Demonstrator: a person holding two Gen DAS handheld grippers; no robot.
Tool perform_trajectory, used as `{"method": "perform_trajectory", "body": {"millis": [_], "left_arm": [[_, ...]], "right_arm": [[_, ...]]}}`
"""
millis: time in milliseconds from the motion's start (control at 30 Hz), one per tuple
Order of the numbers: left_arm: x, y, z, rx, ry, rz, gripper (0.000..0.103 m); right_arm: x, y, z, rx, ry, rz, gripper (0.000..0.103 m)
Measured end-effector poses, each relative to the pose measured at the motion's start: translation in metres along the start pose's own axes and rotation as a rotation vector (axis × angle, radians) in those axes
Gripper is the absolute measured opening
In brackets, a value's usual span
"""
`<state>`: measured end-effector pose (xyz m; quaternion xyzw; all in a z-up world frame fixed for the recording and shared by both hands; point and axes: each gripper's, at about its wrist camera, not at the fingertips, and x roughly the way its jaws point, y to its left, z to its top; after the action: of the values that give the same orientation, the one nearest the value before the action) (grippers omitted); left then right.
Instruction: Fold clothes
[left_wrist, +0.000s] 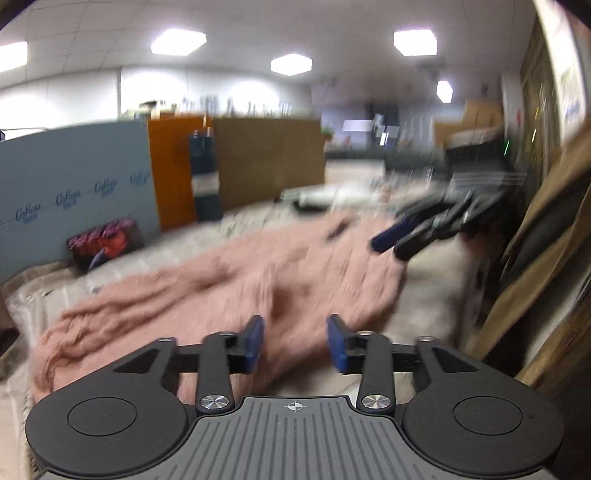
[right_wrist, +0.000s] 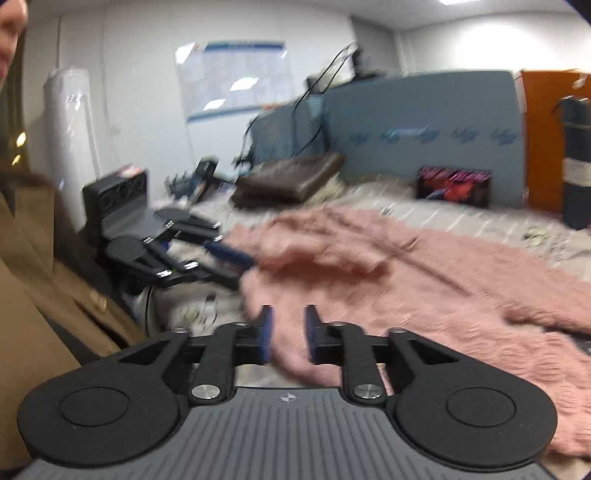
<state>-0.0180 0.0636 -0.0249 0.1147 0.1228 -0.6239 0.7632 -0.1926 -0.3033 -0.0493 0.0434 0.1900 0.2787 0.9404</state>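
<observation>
L gripper (left_wrist: 294, 341): jaws apart, nothing between, held above the near edge of the pink knit (left_wrist: 207, 291). R gripper (right_wrist: 288, 334): jaws apart w/ a narrower gap, also empty, over the knit's near edge (right_wrist: 406, 288). Knit lies spread on the bed (right_wrist: 424, 214), rumpled, long axis running roughly L–R across both views. Both grippers near it; which is closer I can't tell, too much blur.

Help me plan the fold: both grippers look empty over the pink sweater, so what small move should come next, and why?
Probably lower the left gripper onto the near edge of the pink sweater and close. Its jaws stand open with nothing between them, and the sweater lies rumpled and unfolded on the bed. The right gripper is also open and empty.
</observation>
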Motion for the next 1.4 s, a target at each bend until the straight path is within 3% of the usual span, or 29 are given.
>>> {"method": "perform_trajectory", "body": {"millis": [100,133,200,300,367,433,500,600,700,800,933,1000,1067,1167,1300,1400], "left_arm": [[-0.010,0.012,0.014,-0.064,-0.118,0.022,0.063],[-0.011,0.017,0.019,-0.083,-0.140,0.074,0.064],[-0.008,0.034,0.026,-0.129,-0.158,0.210,0.064],[0.007,0.071,0.029,-0.267,-0.101,0.434,0.062],[0.014,0.101,0.027,-0.364,-0.051,0.498,0.062],[0.020,0.132,0.024,-0.481,-0.011,0.527,0.062],[0.029,0.160,0.019,-0.592,0.055,0.492,0.062],[0.045,0.180,0.008,-0.621,0.155,0.504,0.062],[0.066,0.192,-0.006,-0.658,0.247,0.496,0.062],[0.081,0.184,-0.006,-0.583,0.271,0.491,0.057],[0.092,0.164,-0.008,-0.438,0.296,0.482,0.017],[0.095,0.150,-0.005,-0.336,0.291,0.521,0.011],[0.100,0.139,0.001,-0.231,0.275,0.582,0.010],[0.103,0.133,0.014,-0.129,0.230,0.650,0.009],[0.106,0.143,0.029,-0.109,0.184,0.688,0.009],[0.116,0.154,0.028,-0.126,0.199,0.708,0.009]], "right_arm": [[-0.019,-0.012,0.005,0.044,-0.093,-0.084,0.052],[-0.025,-0.019,0.008,0.066,-0.127,-0.136,0.054],[-0.037,-0.034,0.014,0.127,-0.199,-0.257,0.071],[-0.054,-0.070,0.018,0.293,-0.290,-0.464,0.072],[-0.060,-0.099,0.018,0.423,-0.316,-0.588,0.072],[-0.062,-0.126,0.015,0.543,-0.314,-0.690,0.072],[-0.063,-0.150,0.012,0.649,-0.306,-0.778,0.069],[-0.056,-0.179,0.008,0.738,-0.242,-0.832,0.069],[-0.044,-0.196,0.003,0.750,-0.184,-0.856,0.065],[-0.030,-0.202,0.005,0.720,-0.140,-0.873,0.055],[-0.014,-0.202,0.009,0.627,-0.070,-0.863,0.034],[-0.006,-0.195,0.011,0.540,-0.037,-0.872,0.013],[0.000,-0.187,0.015,0.456,-0.019,-0.889,0.006],[0.001,-0.180,0.025,0.362,-0.058,-0.932,0.004],[0.002,-0.175,0.044,0.239,-0.127,-0.996,0.003],[0.004,-0.180,0.050,0.210,-0.134,-1.024,0.003]]}}
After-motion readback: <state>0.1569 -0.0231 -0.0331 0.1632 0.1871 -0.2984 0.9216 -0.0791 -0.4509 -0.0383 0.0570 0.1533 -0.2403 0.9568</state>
